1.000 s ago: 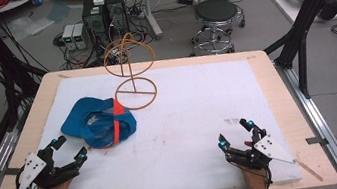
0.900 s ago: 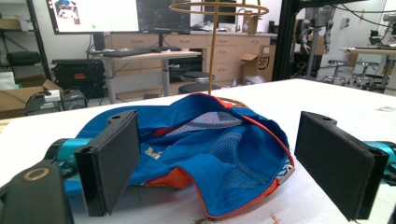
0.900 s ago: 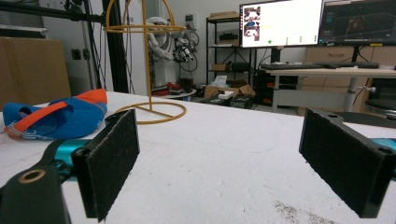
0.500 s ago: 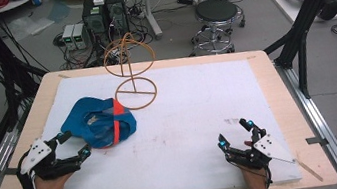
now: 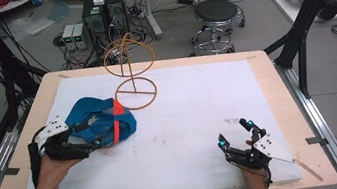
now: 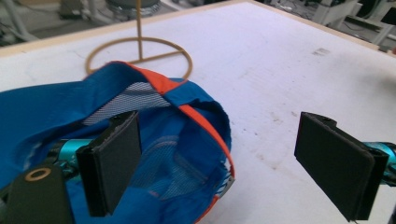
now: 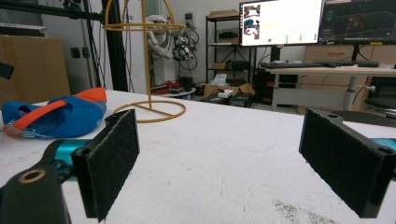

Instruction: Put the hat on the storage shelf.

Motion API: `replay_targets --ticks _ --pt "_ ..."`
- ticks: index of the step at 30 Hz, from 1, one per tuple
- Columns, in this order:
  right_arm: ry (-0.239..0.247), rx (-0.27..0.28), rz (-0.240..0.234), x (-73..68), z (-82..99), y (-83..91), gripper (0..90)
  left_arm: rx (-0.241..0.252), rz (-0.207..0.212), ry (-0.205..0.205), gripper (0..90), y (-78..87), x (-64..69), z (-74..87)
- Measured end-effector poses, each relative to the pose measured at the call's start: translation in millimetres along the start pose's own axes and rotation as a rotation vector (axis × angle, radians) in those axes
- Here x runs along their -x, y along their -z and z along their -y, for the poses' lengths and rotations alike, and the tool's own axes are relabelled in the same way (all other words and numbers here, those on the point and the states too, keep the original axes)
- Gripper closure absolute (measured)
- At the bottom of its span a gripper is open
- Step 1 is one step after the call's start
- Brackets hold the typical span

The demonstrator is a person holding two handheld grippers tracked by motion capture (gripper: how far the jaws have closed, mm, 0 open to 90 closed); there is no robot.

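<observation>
Little of the work looks done so far; the blue fabric cap with an orange stripe [image 5: 101,123] lies crumpled on the white table mat [image 5: 195,116], just beside the brass-coloured wire hat stand [image 5: 131,74]; the left gripper [image 6: 219,163] has its jaws wide apart around the cap's edge, not clamped; the right gripper [image 5: 236,135] rests well apart, jaws open and empty; gripping, lifting and hanging all seem left.

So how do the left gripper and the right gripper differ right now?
The left gripper is at the blue cap, with one jaw inside the cap's opening; the right gripper stands apart over the bare white tabletop. The left gripper points across the table toward the right; the right gripper points toward the wire stand. Both are open and hold nothing.
</observation>
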State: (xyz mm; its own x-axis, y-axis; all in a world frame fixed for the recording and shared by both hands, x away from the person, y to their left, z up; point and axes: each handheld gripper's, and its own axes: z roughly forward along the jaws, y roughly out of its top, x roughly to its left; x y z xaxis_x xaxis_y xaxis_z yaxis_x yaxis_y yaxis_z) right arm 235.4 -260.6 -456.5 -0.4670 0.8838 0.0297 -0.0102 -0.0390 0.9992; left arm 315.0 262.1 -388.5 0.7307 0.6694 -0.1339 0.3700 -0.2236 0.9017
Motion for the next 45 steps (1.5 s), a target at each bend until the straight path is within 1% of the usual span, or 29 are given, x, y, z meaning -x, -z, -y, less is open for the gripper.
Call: replay_targets --ticks 3,4,5,6,7,8,9,10,12,14,18,23,24,26,27,28,29,30,31,32,36,37,39,40,41,42,43,44,45 --pt "0.001 0.000 0.001 0.3 0.0 0.0 11.2 -0.043 0.018 0.006 15.8 -6.9 0.6 -3.3" --pt "0.001 -0.001 0.001 0.3 0.0 0.0 11.2 -0.079 0.023 -0.003 18.2 -12.4 1.4 -4.4" --pt "0.001 -0.001 0.001 0.3 0.0 0.0 11.2 -0.079 0.023 -0.003 19.8 -12.4 1.4 -4.4" --pt "0.004 0.001 0.000 0.5 0.0 -0.1 11.2 -0.095 0.014 -0.005 20.0 -15.7 2.0 -4.6" --pt "0.003 0.000 0.000 0.5 -0.1 -0.1 11.2 -0.120 0.004 0.006 20.1 -19.2 2.4 -4.6" --pt "0.003 0.000 0.000 0.5 -0.1 -0.1 11.2 -0.147 0.005 0.011 20.1 -22.7 1.9 -4.4" --pt "0.004 0.002 0.000 0.6 0.0 -0.1 11.2 -0.186 0.006 0.006 20.9 -30.1 1.8 -3.1" --pt "0.004 0.002 0.000 0.6 0.0 -0.1 11.2 -0.186 0.006 0.006 21.1 -30.1 1.8 -3.1" --pt "0.000 0.000 0.001 0.3 0.0 0.1 11.3 -0.210 0.001 -0.002 21.4 -36.3 2.1 -1.8" --pt "-0.001 0.000 -0.001 0.3 0.0 0.2 11.2 -0.224 0.013 -0.005 22.2 -40.6 2.4 -0.8" --pt "0.002 0.002 -0.001 0.5 0.0 0.1 11.2 -0.240 0.019 -0.012 24.7 -44.1 2.8 -0.2" --pt "0.000 0.000 -0.002 0.3 0.0 0.2 11.2 -0.278 0.019 -0.020 28.0 -50.7 4.9 1.3" --pt "-0.003 0.001 -0.001 0.1 0.0 0.3 11.3 -0.281 0.018 -0.020 32.3 -52.6 5.2 1.8" --pt "-0.002 0.002 -0.002 0.2 0.1 0.4 11.2 -0.304 0.008 -0.036 35.0 -57.0 5.1 3.5" --pt "-0.003 0.002 -0.002 0.1 0.0 0.4 11.3 -0.329 0.009 -0.030 38.2 -60.4 3.7 5.4" --pt "0.004 0.005 -0.003 0.4 0.1 0.4 11.3 -0.329 0.009 -0.030 40.1 -60.4 3.7 5.4" --pt "0.004 0.005 -0.003 0.4 0.1 0.4 11.3 -0.337 0.010 -0.026 40.1 -61.6 3.3 6.3" --pt "0.008 0.009 -0.003 0.8 0.1 0.2 11.3 -0.346 0.011 -0.026 43.5 -62.7 3.2 7.1" --pt "0.008 0.009 -0.003 0.8 0.1 0.2 11.3 -0.350 0.007 -0.026 43.5 -63.4 3.4 7.5" --pt "0.002 0.007 -0.004 0.6 0.0 0.4 11.3 -0.357 0.016 -0.029 48.1 -64.2 3.2 7.9" --pt "0.006 0.010 -0.004 0.8 0.1 0.2 11.2 -0.352 0.024 -0.019 57.5 -65.4 4.0 7.9" --pt "0.001 0.008 -0.004 0.5 0.0 0.3 11.2 -0.360 0.030 -0.019 59.3 -67.6 5.0 8.3" --pt "0.005 0.008 -0.004 0.7 0.0 0.3 11.3 -0.364 0.032 -0.019 66.7 -68.7 5.8 8.7" --pt "0.005 0.010 -0.004 0.7 0.1 0.2 11.3 -0.365 0.032 -0.022 70.1 -69.8 6.4 9.1" --pt "0.005 0.010 -0.004 0.7 0.1 0.2 11.3 -0.362 0.030 -0.022 70.1 -70.8 6.7 9.4" --pt "0.005 0.009 -0.004 0.6 0.0 0.3 11.3 -0.357 0.030 -0.013 76.2 -71.5 7.1 9.5" --pt "0.005 0.009 -0.004 0.6 0.0 0.3 11.3 -0.350 0.027 -0.014 76.2 -71.9 7.2 9.3" --pt "0.005 0.009 -0.004 0.7 0.1 0.3 11.3 -0.346 0.027 -0.009 80.2 -72.2 7.3 8.9" --pt "0.003 0.007 -0.004 0.6 0.0 0.4 11.3 -0.345 0.026 -0.009 81.9 -72.2 7.4 8.9"
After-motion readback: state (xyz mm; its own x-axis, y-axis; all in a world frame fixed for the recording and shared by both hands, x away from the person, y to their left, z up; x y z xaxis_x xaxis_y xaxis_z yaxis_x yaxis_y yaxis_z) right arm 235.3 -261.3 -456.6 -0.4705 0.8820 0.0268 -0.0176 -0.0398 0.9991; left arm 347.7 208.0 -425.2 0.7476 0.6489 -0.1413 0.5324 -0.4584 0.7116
